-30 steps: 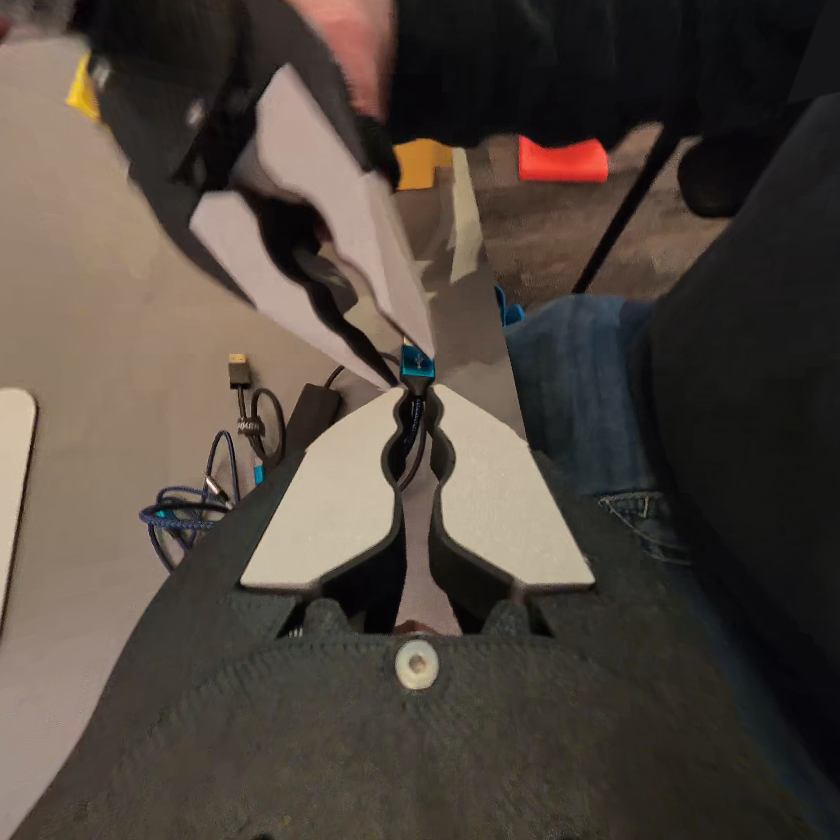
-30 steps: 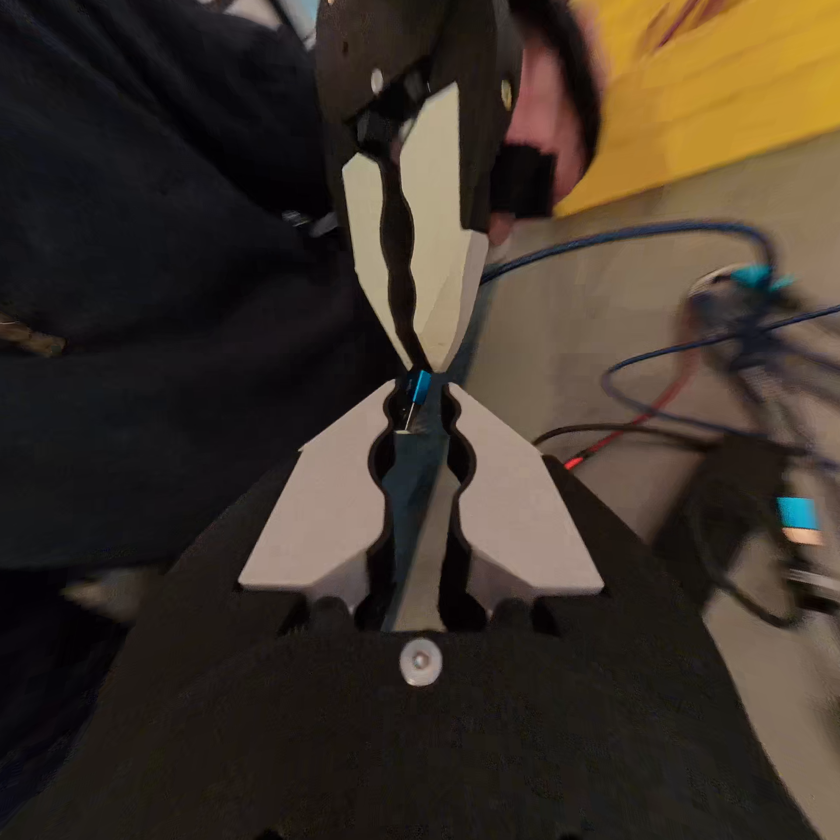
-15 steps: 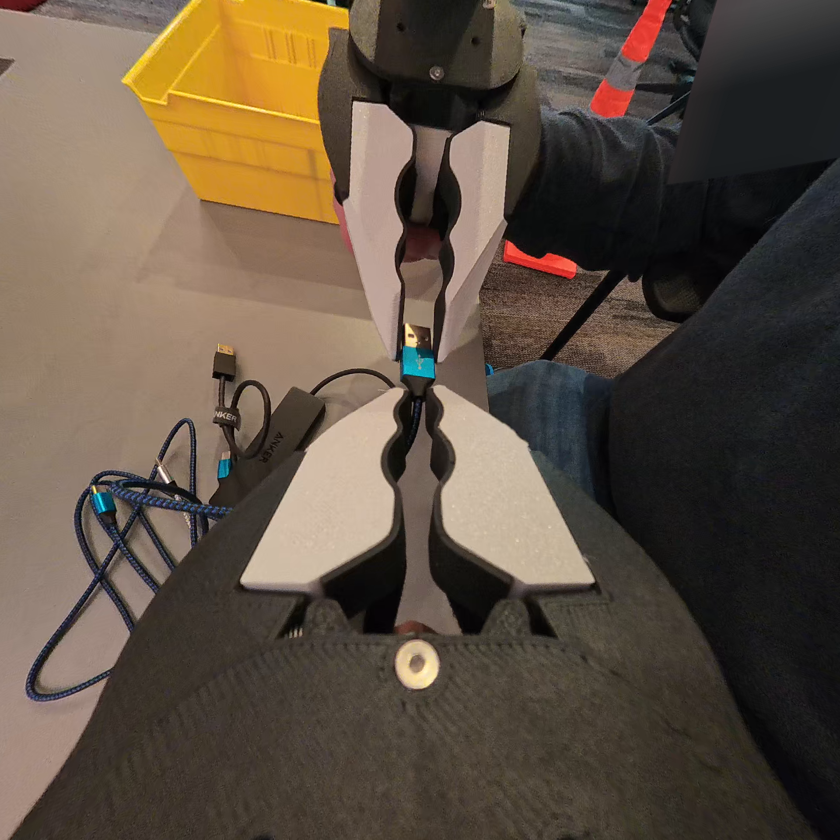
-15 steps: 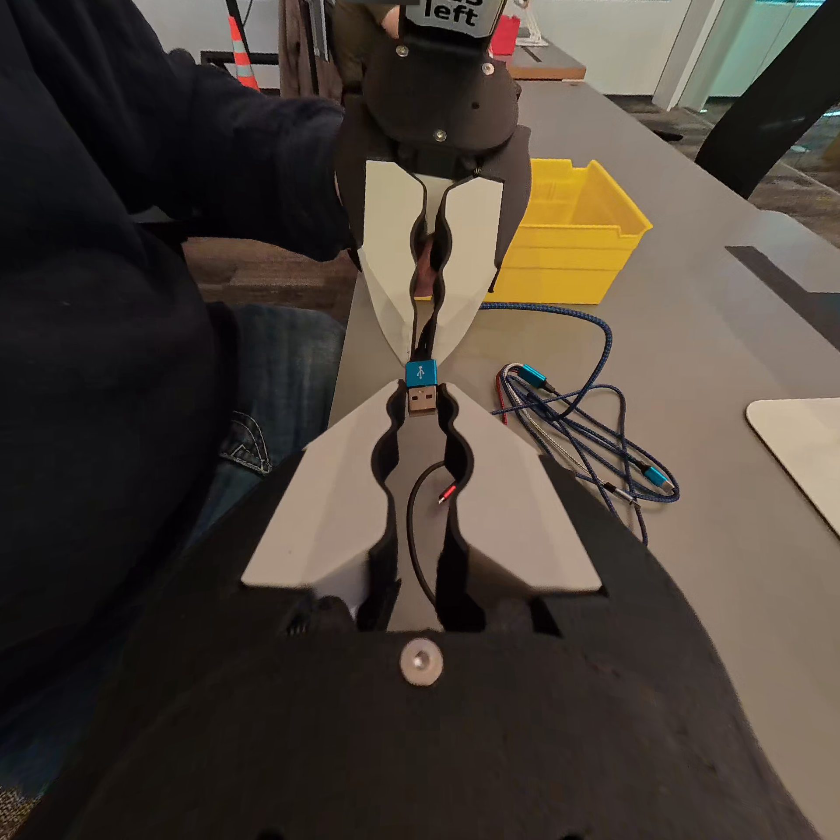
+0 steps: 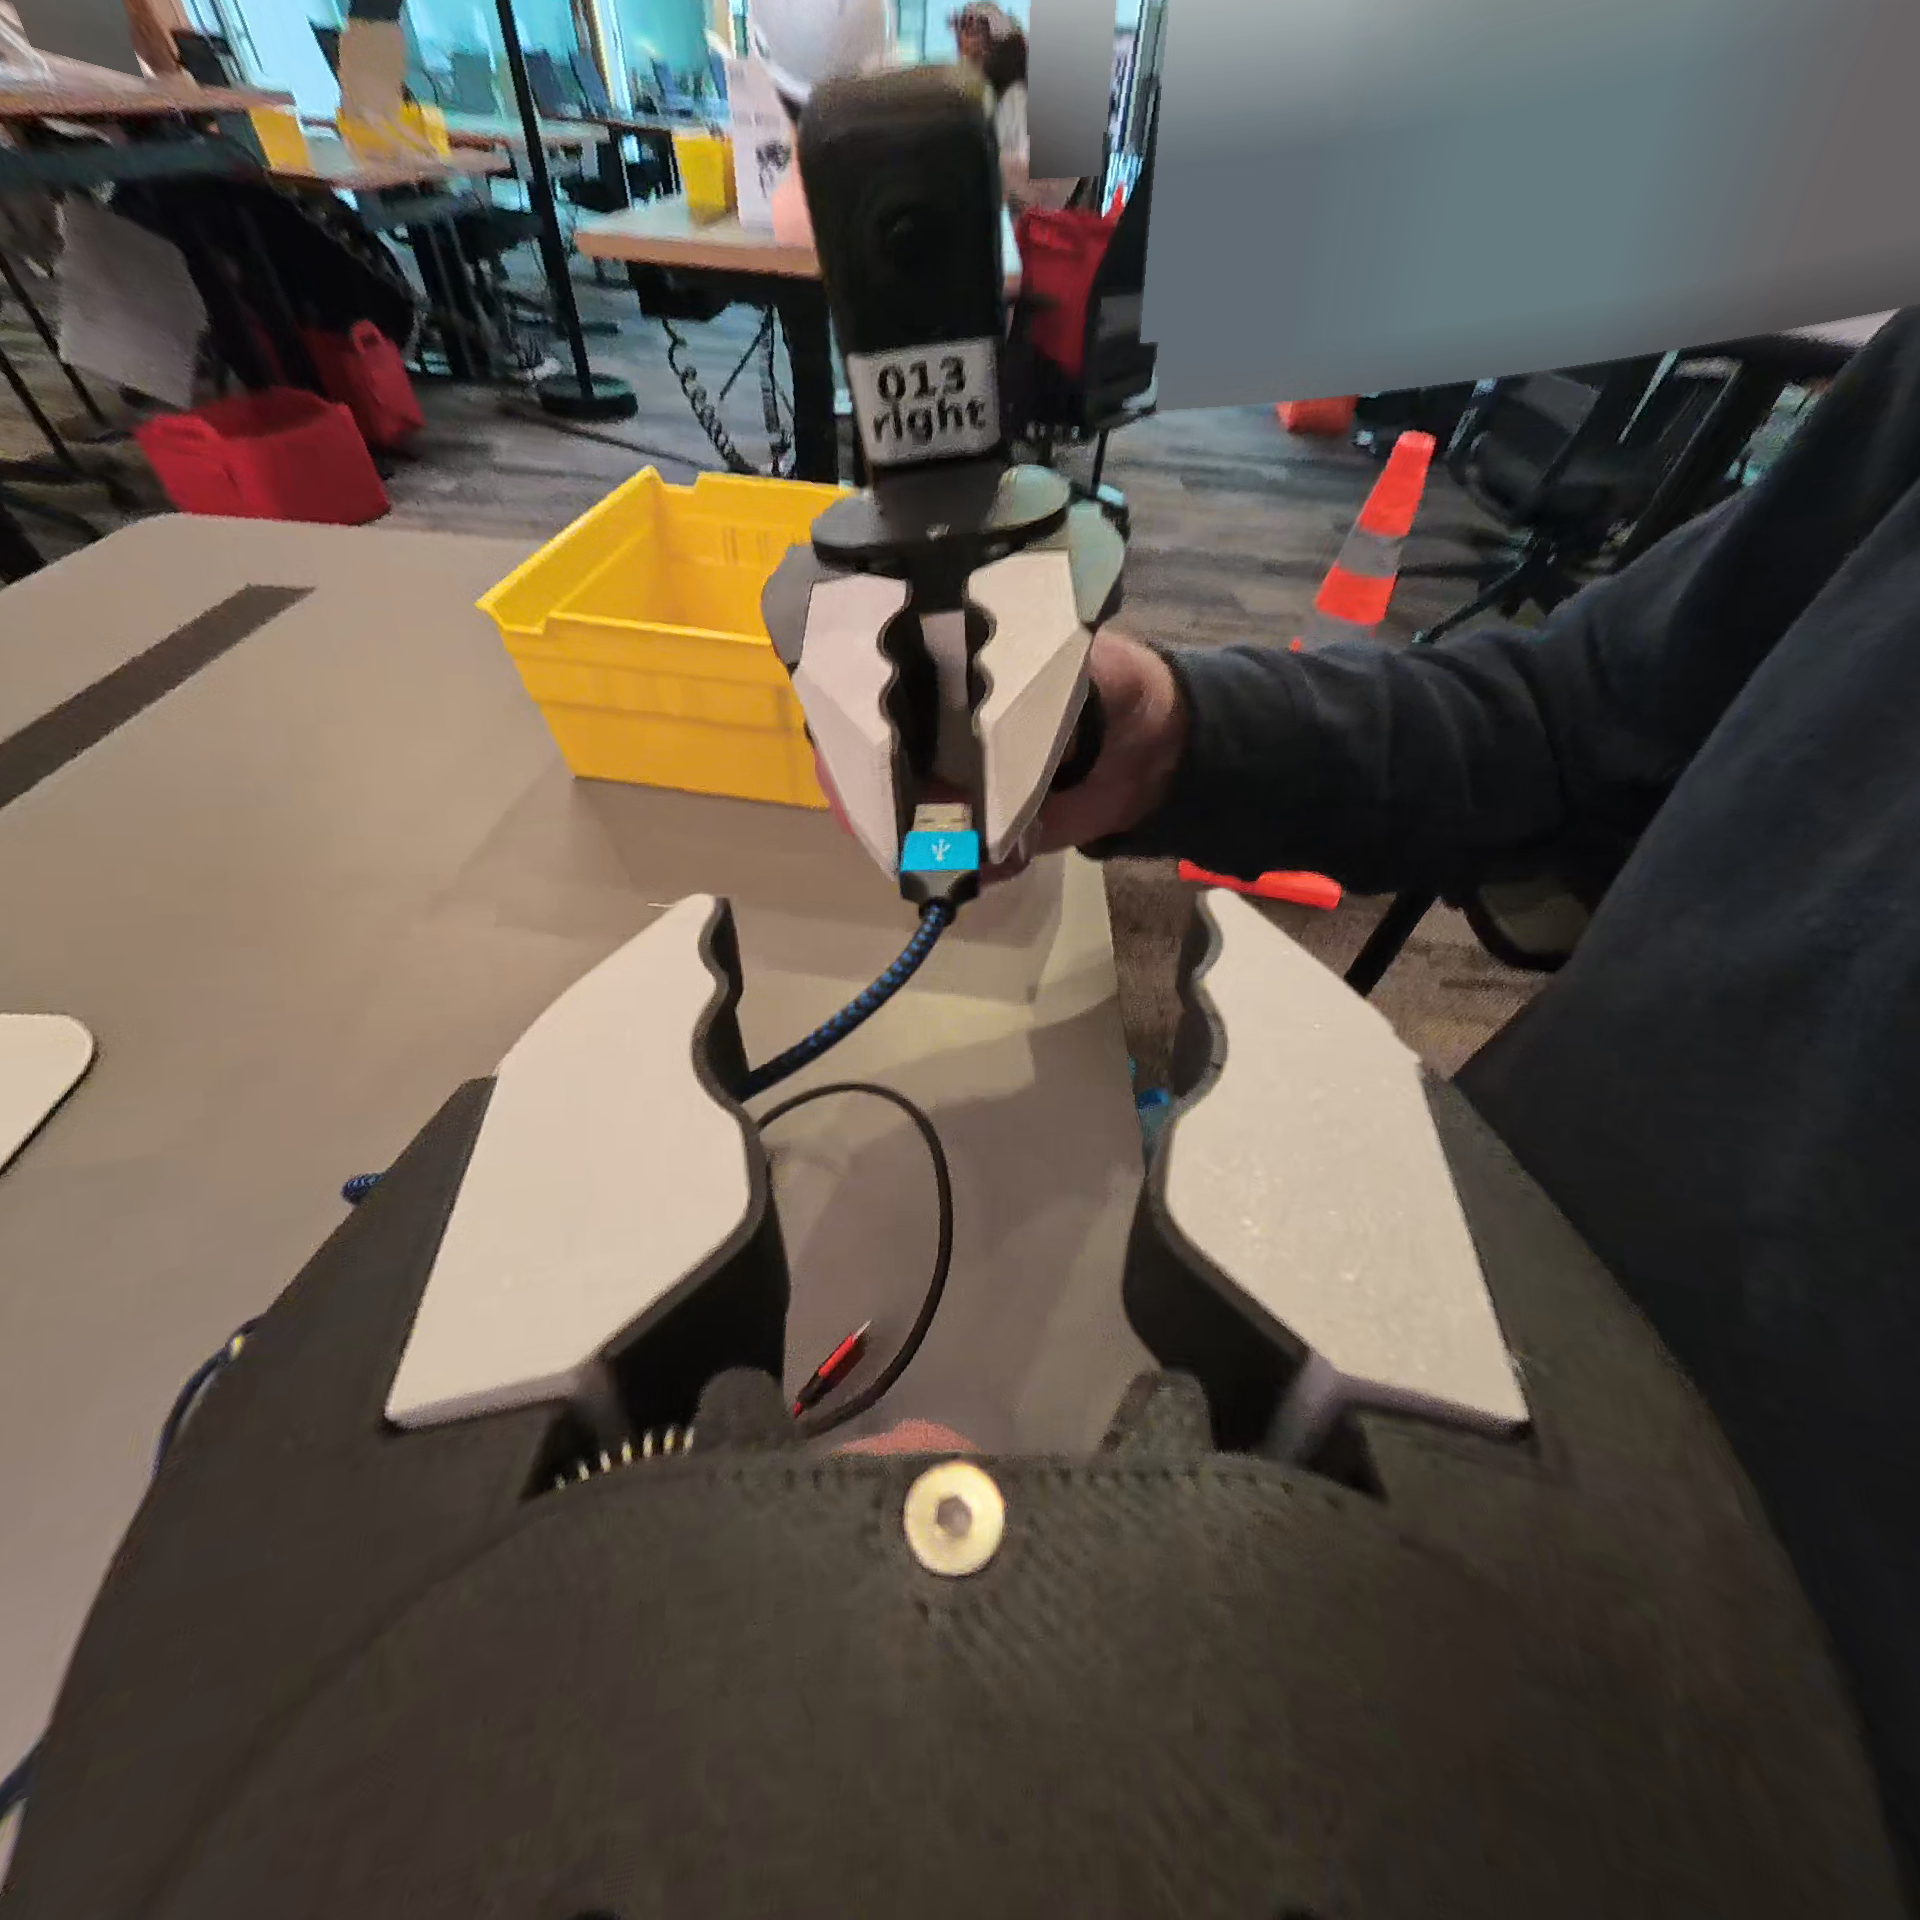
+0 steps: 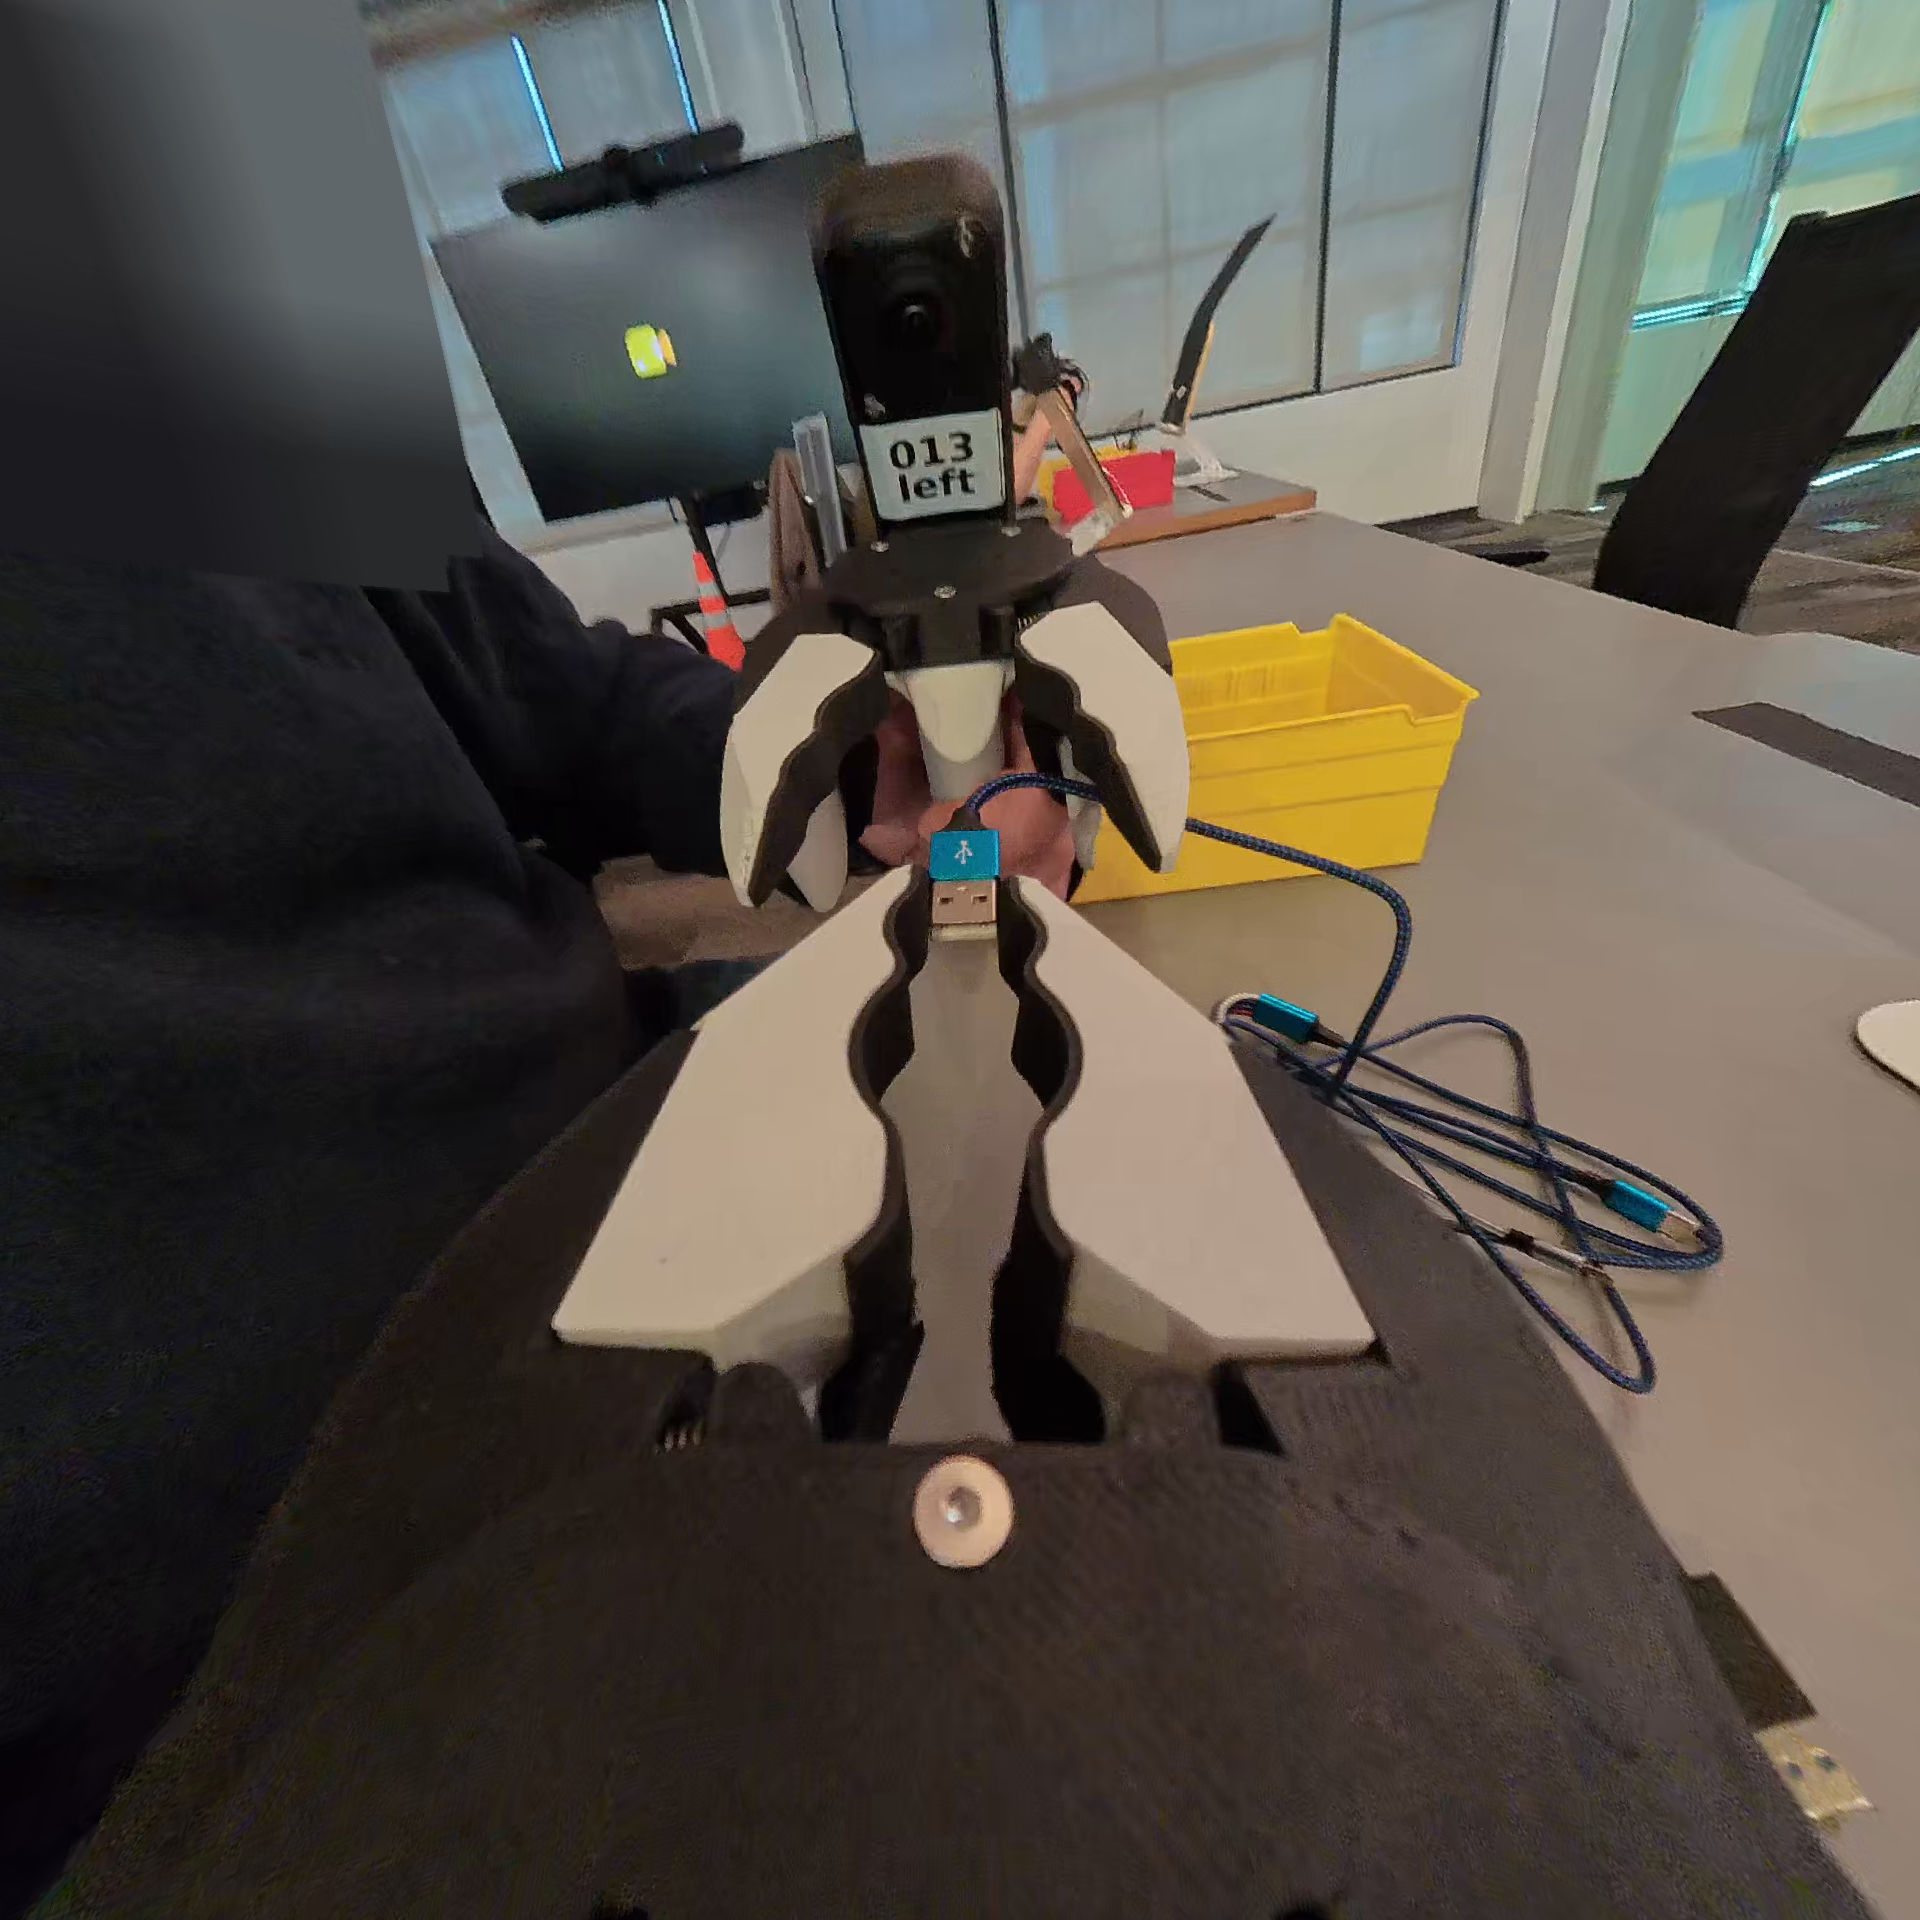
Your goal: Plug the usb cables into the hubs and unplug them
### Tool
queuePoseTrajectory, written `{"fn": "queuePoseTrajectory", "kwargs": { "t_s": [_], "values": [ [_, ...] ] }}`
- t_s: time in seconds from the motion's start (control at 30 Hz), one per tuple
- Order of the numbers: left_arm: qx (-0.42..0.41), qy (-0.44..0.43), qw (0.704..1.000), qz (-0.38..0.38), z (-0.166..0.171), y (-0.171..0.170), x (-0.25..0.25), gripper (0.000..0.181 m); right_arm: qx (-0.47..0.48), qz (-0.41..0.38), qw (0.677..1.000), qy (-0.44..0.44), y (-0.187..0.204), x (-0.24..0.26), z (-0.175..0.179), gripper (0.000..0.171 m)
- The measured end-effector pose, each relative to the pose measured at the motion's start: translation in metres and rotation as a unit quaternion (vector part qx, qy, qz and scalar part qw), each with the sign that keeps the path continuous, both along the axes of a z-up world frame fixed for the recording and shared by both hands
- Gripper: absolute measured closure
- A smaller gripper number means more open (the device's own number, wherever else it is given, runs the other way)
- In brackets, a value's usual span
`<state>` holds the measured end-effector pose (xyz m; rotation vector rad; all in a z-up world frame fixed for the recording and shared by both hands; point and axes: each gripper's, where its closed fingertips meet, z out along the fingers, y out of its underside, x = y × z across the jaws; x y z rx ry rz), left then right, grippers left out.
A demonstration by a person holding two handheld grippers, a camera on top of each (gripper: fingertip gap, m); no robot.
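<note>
A blue USB plug (image 6: 964,854) with a bare metal tip sits between the tips of my right gripper (image 6: 964,894), which is shut on it. Its blue braided cable (image 6: 1382,935) runs down to the grey table (image 6: 1621,935). My left gripper (image 5: 961,914) is open wide and empty, facing the right gripper (image 5: 951,857) a short way off. The plug (image 5: 940,852) and cable (image 5: 852,1013) hang just beyond its fingertips. In the right wrist view the left gripper (image 6: 961,873) shows open behind the plug. No hub shows clearly.
A yellow bin (image 5: 665,665) stands on the table behind the grippers. A bundle of blue braided cables (image 6: 1507,1153) lies to the right. A thin black cable with a red tip (image 5: 831,1371) lies under my left gripper. A person's dark sleeve and body fill one side. Both grippers' tips are close together, under 4 cm apart.
My left gripper has opened wide and let go of the plug end. My right gripper keeps hold of the plug. Both views have tilted up and the grippers have drawn slightly apart.
</note>
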<state>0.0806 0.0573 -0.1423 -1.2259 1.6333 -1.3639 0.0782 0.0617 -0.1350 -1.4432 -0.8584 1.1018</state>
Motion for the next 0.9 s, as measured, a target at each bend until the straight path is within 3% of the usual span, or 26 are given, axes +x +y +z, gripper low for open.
{"fn": "queuePoseTrajectory", "kwargs": {
  "t_s": [0.23, 0.33, 0.5, 0.6, 0.67, 0.7, 0.9],
  "values": [
    [-0.020, -0.085, 0.996, 0.024, 0.044, 0.011, -0.002, 0.115, 0.006, 0.020, 1.000, -0.012, -0.003, -0.009, -0.005, 0.160],
    [-0.068, -0.159, 0.985, -0.006, 0.082, 0.012, -0.016, 0.155, 0.013, 0.021, 0.999, -0.024, -0.002, -0.010, -0.007, 0.160],
    [-0.093, -0.148, 0.984, -0.031, 0.081, 0.006, -0.013, 0.160, 0.027, 0.029, 0.999, -0.024, -0.003, -0.013, 0.000, 0.160],
    [-0.035, -0.086, 0.996, -0.008, 0.055, 0.006, -0.005, 0.140, 0.031, 0.032, 0.999, -0.014, -0.005, -0.011, 0.004, 0.160],
    [-0.032, -0.047, 0.998, 0.008, 0.042, 0.007, 0.001, 0.094, 0.033, 0.033, 0.999, -0.004, -0.006, -0.008, 0.007, 0.160],
    [-0.025, -0.032, 0.999, 0.007, 0.035, 0.004, 0.002, 0.088, 0.034, 0.032, 0.999, -0.003, -0.006, -0.007, 0.008, 0.160],
    [-0.003, -0.055, 0.998, -0.005, 0.030, -0.003, 0.001, 0.146, 0.033, 0.038, 0.998, 0.030, -0.009, -0.002, 0.015, 0.160]
  ]
}}
